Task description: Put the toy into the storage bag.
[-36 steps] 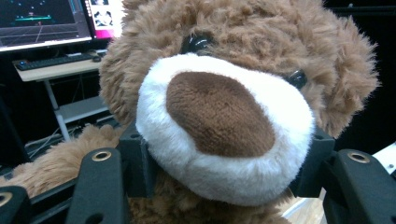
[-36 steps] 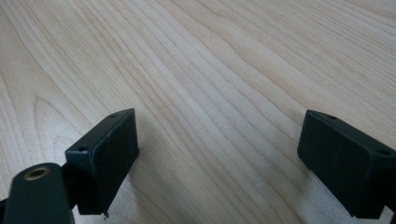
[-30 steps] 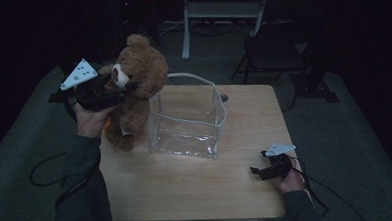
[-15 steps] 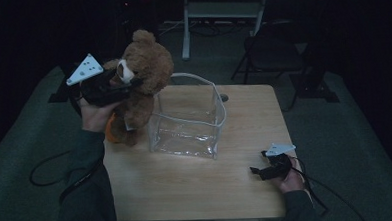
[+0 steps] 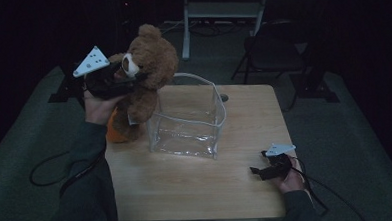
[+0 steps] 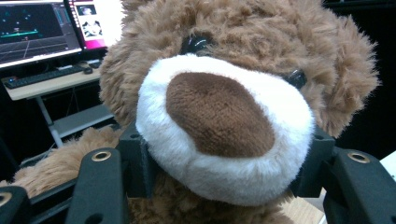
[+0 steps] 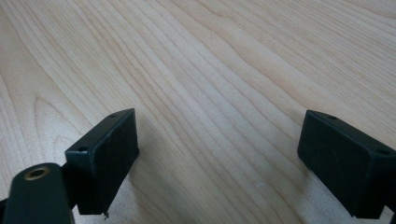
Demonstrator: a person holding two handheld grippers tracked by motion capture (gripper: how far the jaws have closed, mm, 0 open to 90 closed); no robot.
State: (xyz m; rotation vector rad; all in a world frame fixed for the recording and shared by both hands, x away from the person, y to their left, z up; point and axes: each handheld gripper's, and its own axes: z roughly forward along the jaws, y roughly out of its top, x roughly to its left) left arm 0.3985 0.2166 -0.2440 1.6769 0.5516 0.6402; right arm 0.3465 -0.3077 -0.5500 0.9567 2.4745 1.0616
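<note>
Teddy bear (image 5: 150, 77) hangs upright above the desk's (image 5: 197, 185) ten o'clock corner, head up, feet down, snout facing nine o'clock, just left of the clear box (image 5: 187, 123). The left gripper (image 5: 113, 80) has its fingers (image 6: 135, 163) clamped on the white snout, shown close in the left gripper view alongside monitors (image 6: 37, 25) behind. The right gripper (image 5: 272, 168) rests at five o'clock, fingers (image 7: 105, 154) wide apart over bare wood.

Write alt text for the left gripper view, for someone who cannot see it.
A brown teddy bear's white muzzle is clamped between the left gripper's two black jaws. Behind it, lit monitors stand on a desk.
</note>
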